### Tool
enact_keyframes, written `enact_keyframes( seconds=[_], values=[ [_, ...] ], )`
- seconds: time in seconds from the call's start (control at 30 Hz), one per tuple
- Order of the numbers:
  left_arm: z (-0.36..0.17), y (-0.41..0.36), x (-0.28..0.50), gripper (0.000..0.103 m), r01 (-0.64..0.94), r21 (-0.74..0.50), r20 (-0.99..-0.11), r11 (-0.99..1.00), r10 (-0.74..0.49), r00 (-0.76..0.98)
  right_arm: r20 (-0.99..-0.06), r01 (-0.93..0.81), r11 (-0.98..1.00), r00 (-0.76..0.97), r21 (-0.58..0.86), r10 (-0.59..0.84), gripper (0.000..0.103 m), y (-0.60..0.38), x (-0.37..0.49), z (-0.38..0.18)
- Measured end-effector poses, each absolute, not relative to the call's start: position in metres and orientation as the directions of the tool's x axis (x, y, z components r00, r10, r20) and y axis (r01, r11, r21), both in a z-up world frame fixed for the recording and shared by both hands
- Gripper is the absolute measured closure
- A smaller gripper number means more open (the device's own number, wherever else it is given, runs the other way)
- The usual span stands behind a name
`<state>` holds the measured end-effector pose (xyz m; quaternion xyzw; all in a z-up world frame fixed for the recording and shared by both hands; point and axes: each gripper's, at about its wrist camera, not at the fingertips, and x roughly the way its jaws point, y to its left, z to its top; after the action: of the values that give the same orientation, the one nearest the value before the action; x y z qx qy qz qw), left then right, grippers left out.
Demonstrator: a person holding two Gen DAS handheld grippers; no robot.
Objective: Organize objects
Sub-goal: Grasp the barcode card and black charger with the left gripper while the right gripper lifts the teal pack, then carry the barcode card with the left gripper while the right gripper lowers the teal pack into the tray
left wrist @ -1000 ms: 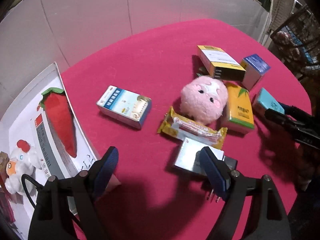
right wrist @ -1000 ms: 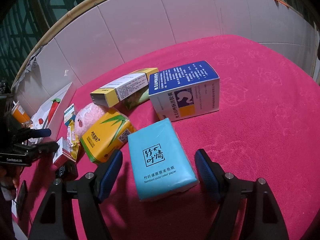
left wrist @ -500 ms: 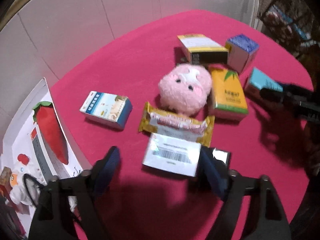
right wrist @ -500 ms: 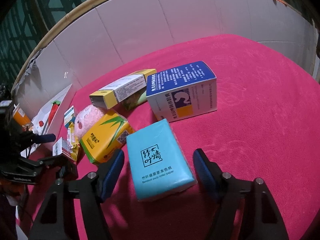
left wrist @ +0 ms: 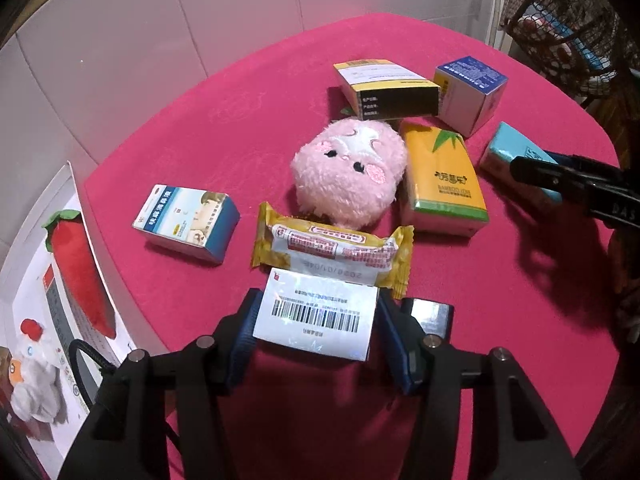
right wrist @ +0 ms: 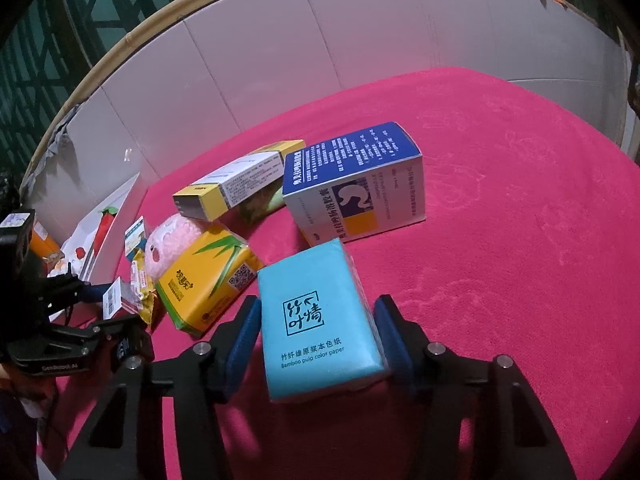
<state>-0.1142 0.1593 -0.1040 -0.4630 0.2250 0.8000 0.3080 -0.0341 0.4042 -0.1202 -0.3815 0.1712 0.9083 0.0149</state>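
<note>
Left wrist view, L to R: white tray (left wrist: 24,240) w/ red plush carrot (left wrist: 76,264) off the table edge; blue-white medicine box (left wrist: 186,222) on the pink cloth (left wrist: 240,128); left gripper (left wrist: 316,332), jaws just closing, pads flanking a silver barcode box (left wrist: 316,320) and touching its sides; yellow snack bar (left wrist: 332,250) just beyond it; pink plush (left wrist: 348,172); yellow tissue pack (left wrist: 444,184).

Right wrist view: right gripper (right wrist: 316,340), jaws just closing, pads against both sides of the blue tissue pack (right wrist: 320,328); blue-topped box (right wrist: 356,184) behind it.

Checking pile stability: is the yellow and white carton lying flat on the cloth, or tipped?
Tipped: the yellow and white carton leans on a green pack beneath it.
</note>
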Motion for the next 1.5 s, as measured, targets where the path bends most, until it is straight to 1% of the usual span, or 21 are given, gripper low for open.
enact_keyframes(
  seconds=[0.2, 0.37, 0.47, 0.57, 0.67, 0.83, 0.87, 1.0, 1.5],
  values=[
    [-0.104, 0.160, -0.106, 0.050, -0.676, 0.065, -0.859, -0.734, 0.303, -0.412, -0.703, -0.162, -0.946, -0.706, 0.279, -0.087, 0.044, 0.401, -0.035, -0.119],
    [-0.091, 0.162, -0.088, 0.050, -0.642, 0.076, -0.814, -0.763, 0.325, -0.482, -0.702, -0.162, -0.951, -0.709, 0.262, -0.072, 0.048, 0.397, -0.034, -0.118],
    [-0.077, 0.165, -0.075, 0.050, -0.620, 0.119, -0.777, -0.775, 0.317, -0.545, -0.702, -0.148, -0.965, -0.710, 0.216, -0.048, 0.049, 0.387, -0.032, -0.115],
    [-0.064, 0.163, -0.064, 0.050, -0.601, 0.135, -0.743, -0.788, 0.321, -0.588, -0.689, -0.142, -0.978, -0.725, 0.155, -0.004, 0.049, 0.373, -0.024, -0.108],
    [-0.052, 0.158, -0.057, 0.050, -0.564, 0.158, -0.706, -0.810, 0.307, -0.639, -0.680, -0.127, -0.978, -0.733, 0.167, -0.020, 0.049, 0.363, -0.015, -0.101],
    [-0.039, 0.144, -0.052, 0.050, -0.536, 0.162, -0.671, -0.829, 0.305, -0.676, -0.654, -0.105, -0.980, -0.756, 0.169, -0.032, 0.049, 0.351, -0.006, -0.080],
    [-0.038, 0.140, -0.052, 0.050, -0.548, 0.156, -0.665, -0.822, 0.323, -0.674, -0.651, -0.099, -0.980, -0.759, 0.170, -0.036, 0.049, 0.348, -0.005, -0.076],
    [-0.034, 0.124, -0.052, 0.050, -0.524, 0.132, -0.651, -0.841, 0.325, -0.686, -0.642, -0.079, -0.984, -0.766, 0.161, -0.043, 0.049, 0.336, -0.005, -0.064],
    [-0.027, 0.063, -0.057, 0.050, -0.418, 0.057, -0.609, -0.907, 0.300, -0.734, -0.625, -0.003, -0.992, -0.777, 0.130, -0.080, 0.049, 0.283, -0.019, -0.030]
  ],
)
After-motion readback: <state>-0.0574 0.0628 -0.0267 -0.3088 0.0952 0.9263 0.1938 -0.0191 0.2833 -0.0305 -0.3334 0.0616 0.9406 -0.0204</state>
